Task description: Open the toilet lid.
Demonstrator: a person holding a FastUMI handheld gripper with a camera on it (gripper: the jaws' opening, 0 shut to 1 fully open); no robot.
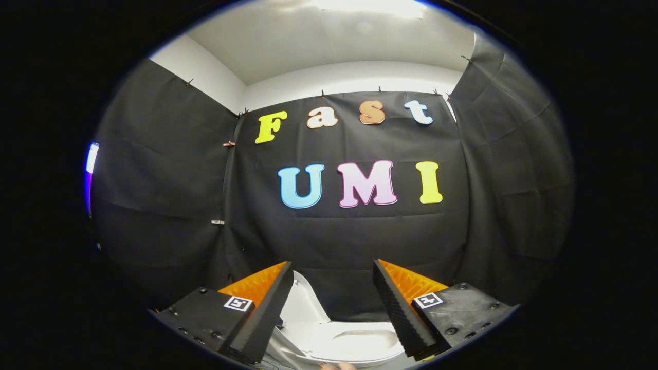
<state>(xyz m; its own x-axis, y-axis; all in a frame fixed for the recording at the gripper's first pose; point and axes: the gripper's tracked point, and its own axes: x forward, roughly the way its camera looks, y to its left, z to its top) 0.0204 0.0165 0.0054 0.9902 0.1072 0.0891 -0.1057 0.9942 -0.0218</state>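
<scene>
Tongs [333, 277] spread wide and empty, the toilet lid [303, 306] standing raised between them looks rigid, light, glossy and likely slippery, best taken at its rim.

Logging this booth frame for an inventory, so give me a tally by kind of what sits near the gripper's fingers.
Toilet, white, below and between the fingers: 1
Toilet lid, white, raised, by one finger: 1
Hand-held gripper, fingers apart, holding nothing: 1
Black cloth wall beyond: 1
Total: 4
</scene>
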